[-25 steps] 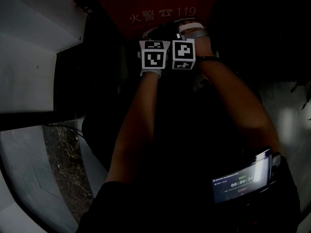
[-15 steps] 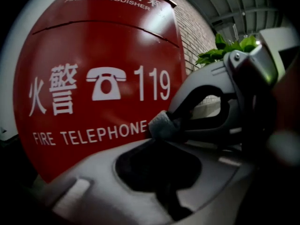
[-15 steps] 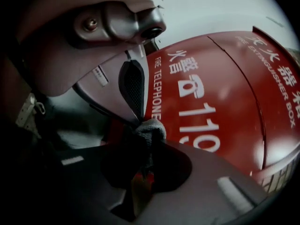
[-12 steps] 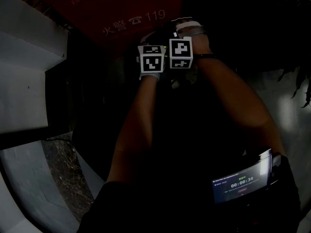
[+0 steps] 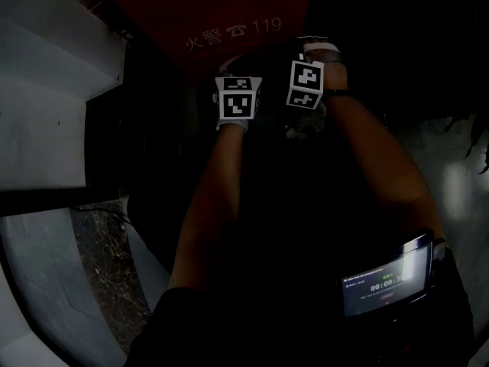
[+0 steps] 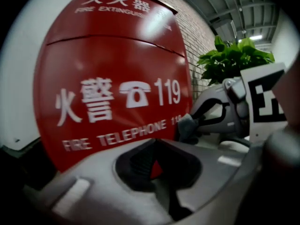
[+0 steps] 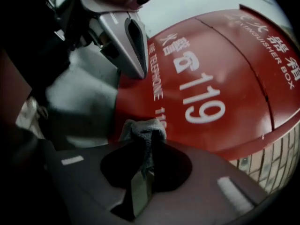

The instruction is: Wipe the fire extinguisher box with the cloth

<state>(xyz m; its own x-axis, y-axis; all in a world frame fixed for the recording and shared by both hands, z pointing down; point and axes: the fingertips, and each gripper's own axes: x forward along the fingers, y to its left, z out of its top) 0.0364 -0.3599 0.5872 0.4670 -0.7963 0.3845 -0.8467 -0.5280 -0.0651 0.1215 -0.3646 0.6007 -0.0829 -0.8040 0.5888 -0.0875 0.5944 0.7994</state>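
Note:
The red fire extinguisher box (image 6: 112, 78) with white "119" print fills the left gripper view, and its front (image 7: 211, 78) also fills the right gripper view. My right gripper (image 7: 146, 137) is shut on a bunched grey cloth (image 7: 144, 128), which sits close to the box's lower front. My left gripper (image 6: 154, 142) is shut with nothing in it, close in front of the box. The head view is dark. In it both marker cubes, left (image 5: 235, 102) and right (image 5: 307, 85), are held up just below the box (image 5: 229, 14).
A green potted plant (image 6: 234, 60) and a brick wall (image 6: 199, 36) stand right of the box. A white wall and ledge (image 5: 53, 105) lie to the left, above speckled floor (image 5: 99, 258). A lit screen (image 5: 386, 281) hangs at the person's waist.
The right gripper has moved to the right, away from the left gripper; the two marker cubes were side by side before. The left gripper has hardly moved.

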